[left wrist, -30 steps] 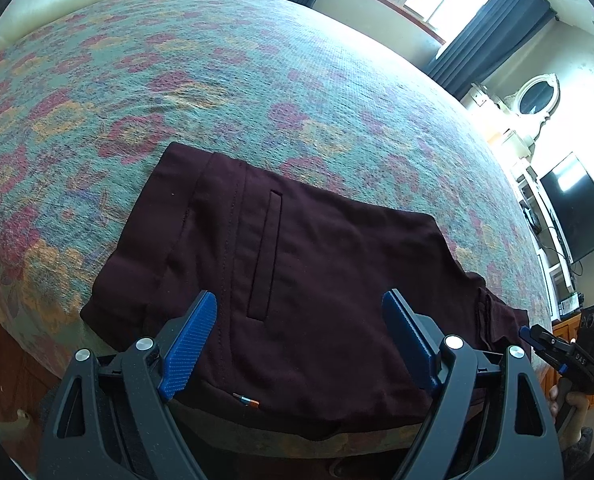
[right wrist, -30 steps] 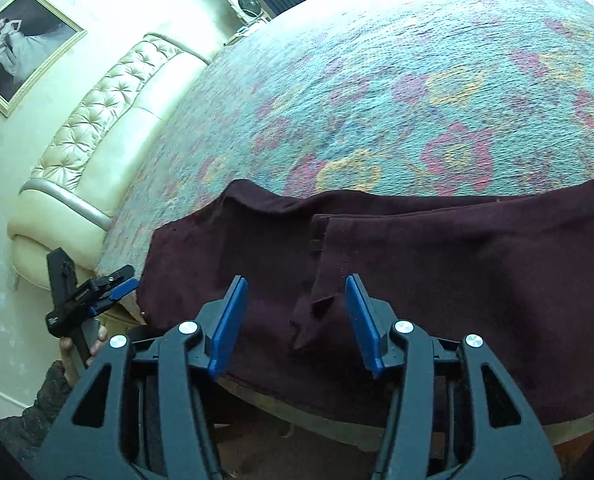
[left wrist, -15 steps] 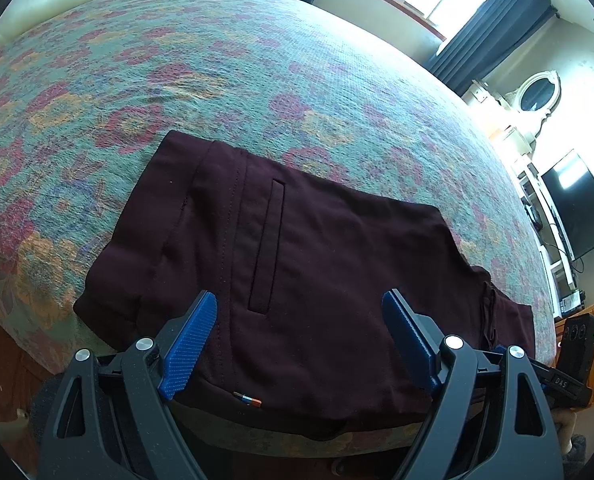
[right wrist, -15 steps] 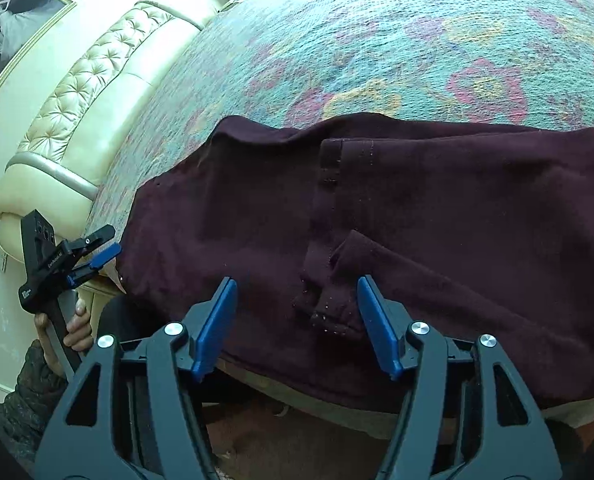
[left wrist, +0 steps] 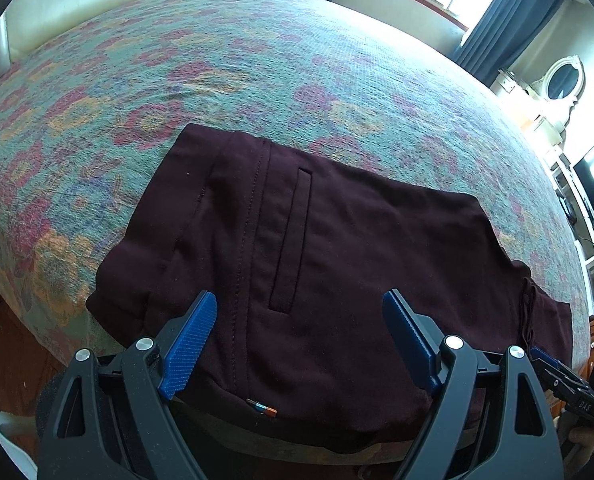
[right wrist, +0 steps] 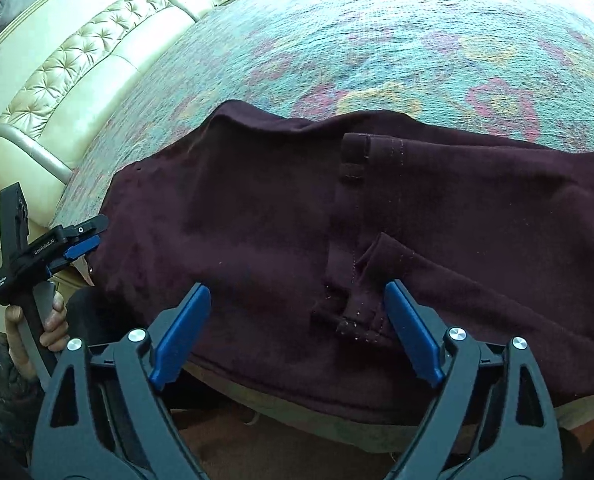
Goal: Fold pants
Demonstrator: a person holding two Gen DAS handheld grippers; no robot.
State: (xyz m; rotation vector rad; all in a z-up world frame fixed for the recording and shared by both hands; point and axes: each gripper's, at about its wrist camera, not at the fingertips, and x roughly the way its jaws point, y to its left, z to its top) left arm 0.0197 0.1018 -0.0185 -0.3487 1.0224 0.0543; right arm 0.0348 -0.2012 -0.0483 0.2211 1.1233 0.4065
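Dark maroon pants (left wrist: 337,264) lie flat at the bed's (left wrist: 257,72) near edge; left tool (left wrist: 299,340) and right tool (right wrist: 297,332) both gape wide above them, holding nothing.

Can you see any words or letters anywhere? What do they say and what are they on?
"GenRobot.AI": on the left gripper, right wrist view.
"DAS": on the right gripper's body, left wrist view.
Small white print lower on the left gripper's handle: too small to read.
The pants tag: no readable letters.
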